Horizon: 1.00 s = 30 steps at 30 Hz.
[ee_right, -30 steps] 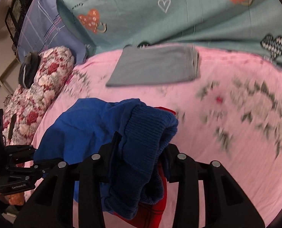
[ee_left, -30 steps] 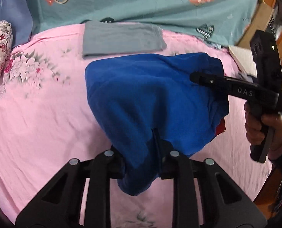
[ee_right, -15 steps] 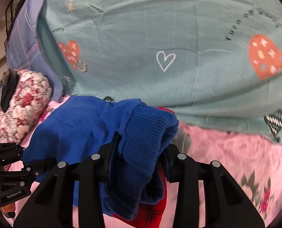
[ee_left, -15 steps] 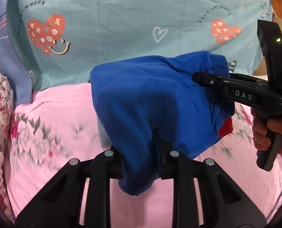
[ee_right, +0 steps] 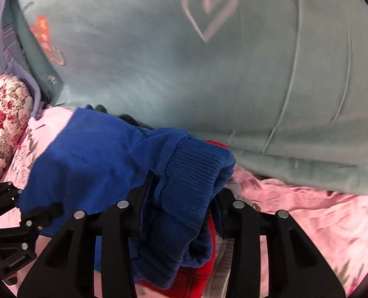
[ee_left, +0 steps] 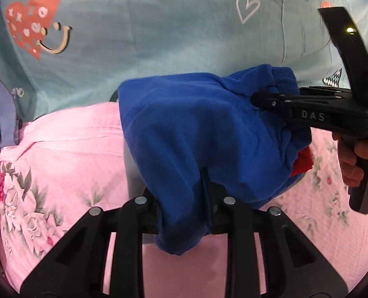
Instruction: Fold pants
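The folded blue pants (ee_left: 196, 124) hang in the air between both grippers, over the pink bed. My left gripper (ee_left: 184, 193) pinches the plain lower fold; its jaws are opening, but the pads still press the cloth. My right gripper (ee_right: 184, 193) clamps the ribbed blue band (ee_right: 196, 168); its jaws are opening too, with the cloth still between them. A red garment part (ee_right: 196, 280) hangs under the band. In the left wrist view the right gripper (ee_left: 258, 98) bites the pants' right end. In the right wrist view the left gripper (ee_right: 42, 211) shows at the lower left.
A teal quilt with hearts (ee_left: 159, 37) rises right behind the pants. The pink floral sheet (ee_left: 47, 173) lies below. A strip of folded grey cloth (ee_left: 131, 164) shows under the pants. A floral pillow (ee_right: 2, 124) sits at the left. A hand (ee_left: 357, 156) grips the right tool.
Both grippers carried the blue pants across the bed toward the teal quilt. The folded grey garment, once in plain sight ahead, is now mostly hidden under the pants.
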Available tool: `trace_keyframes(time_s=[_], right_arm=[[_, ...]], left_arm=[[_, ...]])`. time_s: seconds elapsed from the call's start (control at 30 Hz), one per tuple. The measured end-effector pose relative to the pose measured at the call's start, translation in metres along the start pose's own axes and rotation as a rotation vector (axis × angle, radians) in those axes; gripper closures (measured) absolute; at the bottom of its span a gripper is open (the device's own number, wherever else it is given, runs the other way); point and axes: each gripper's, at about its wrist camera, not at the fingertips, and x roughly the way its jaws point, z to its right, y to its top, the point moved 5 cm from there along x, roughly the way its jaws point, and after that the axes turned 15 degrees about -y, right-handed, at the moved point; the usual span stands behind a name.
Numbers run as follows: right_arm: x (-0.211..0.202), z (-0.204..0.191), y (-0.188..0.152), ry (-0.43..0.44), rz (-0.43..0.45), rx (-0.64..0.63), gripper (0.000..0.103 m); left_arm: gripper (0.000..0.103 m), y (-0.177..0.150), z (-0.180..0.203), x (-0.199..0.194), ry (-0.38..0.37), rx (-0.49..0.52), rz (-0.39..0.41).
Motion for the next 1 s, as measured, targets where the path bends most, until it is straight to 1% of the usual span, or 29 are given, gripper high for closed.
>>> trace_keyframes(time_s=[0.07, 0.17, 0.23, 0.3, 0.33, 0.37, 0.4, 0.47, 0.5, 0.53, 0.57, 0.63, 0.7, 0.73, 0.77, 0.8, 0.83, 0.87, 0.93, 0.97, 1.0], right_arm=[[0.010, 0.009, -0.004, 0.033, 0.002, 0.051, 0.057], [0.014, 0.017, -0.010, 0.071, 0.027, 0.095, 0.052], [0.014, 0.021, -0.013, 0.082, 0.038, 0.110, 0.051], [0.014, 0.024, -0.014, 0.087, 0.035, 0.127, 0.046], [0.014, 0.026, -0.015, 0.092, 0.028, 0.135, 0.043], [0.013, 0.028, -0.015, 0.101, 0.014, 0.143, 0.042], [0.010, 0.031, -0.014, 0.109, -0.008, 0.151, 0.041], [-0.004, 0.036, -0.009, 0.117, -0.057, 0.168, 0.032], [-0.015, 0.039, -0.007, 0.098, -0.066, 0.167, 0.032], [-0.030, 0.044, -0.004, 0.068, -0.065, 0.157, 0.030], [-0.045, 0.050, -0.002, 0.055, -0.053, 0.150, 0.030], [-0.080, 0.051, 0.009, 0.031, 0.013, 0.144, 0.030], [-0.111, 0.042, 0.026, 0.064, 0.102, 0.126, 0.030], [-0.119, 0.032, 0.035, 0.093, 0.131, 0.108, 0.031], [-0.124, 0.015, 0.045, 0.150, 0.143, 0.074, 0.038], [-0.121, -0.004, 0.052, 0.210, 0.137, 0.035, 0.044], [-0.115, -0.025, 0.057, 0.262, 0.121, -0.010, 0.055], [-0.104, -0.050, 0.059, 0.297, 0.092, -0.074, 0.060], [-0.079, -0.090, 0.059, 0.320, 0.034, -0.170, 0.068], [-0.060, -0.109, 0.054, 0.321, -0.011, -0.225, 0.071], [-0.043, -0.121, 0.050, 0.308, -0.045, -0.266, 0.071]], left_arm=[[0.074, -0.003, -0.002, 0.007, -0.008, 0.001, 0.008], [0.068, -0.008, -0.010, 0.015, -0.038, -0.031, 0.024], [0.060, -0.011, -0.015, 0.017, -0.042, -0.051, 0.041], [0.048, -0.014, -0.019, 0.018, -0.029, -0.064, 0.049], [0.045, -0.015, -0.021, 0.018, -0.025, -0.074, 0.047], [0.040, -0.015, -0.025, 0.018, -0.029, -0.094, 0.039], [0.037, -0.015, -0.028, 0.017, -0.037, -0.111, 0.031], [0.037, -0.014, -0.037, 0.011, -0.059, -0.149, 0.013], [0.037, -0.014, -0.040, 0.002, -0.060, -0.163, 0.020], [0.037, -0.014, -0.042, -0.010, -0.052, -0.173, 0.043], [0.037, -0.014, -0.043, -0.018, -0.046, -0.177, 0.060], [0.037, -0.015, -0.045, -0.041, -0.031, -0.196, 0.114], [0.040, -0.013, -0.044, -0.061, -0.035, -0.223, 0.179], [0.040, -0.013, -0.043, -0.068, -0.039, -0.235, 0.208], [0.040, -0.009, -0.037, -0.071, -0.069, -0.243, 0.229], [0.040, -0.007, -0.034, -0.072, -0.098, -0.238, 0.232], [0.040, -0.003, -0.026, -0.069, -0.131, -0.217, 0.229], [0.040, -0.001, -0.017, -0.063, -0.149, -0.184, 0.226], [0.041, -0.006, -0.005, -0.047, -0.174, -0.172, 0.191], [0.043, -0.009, -0.003, -0.035, -0.206, -0.199, 0.159], [0.045, -0.015, -0.004, -0.027, -0.220, -0.225, 0.135]])
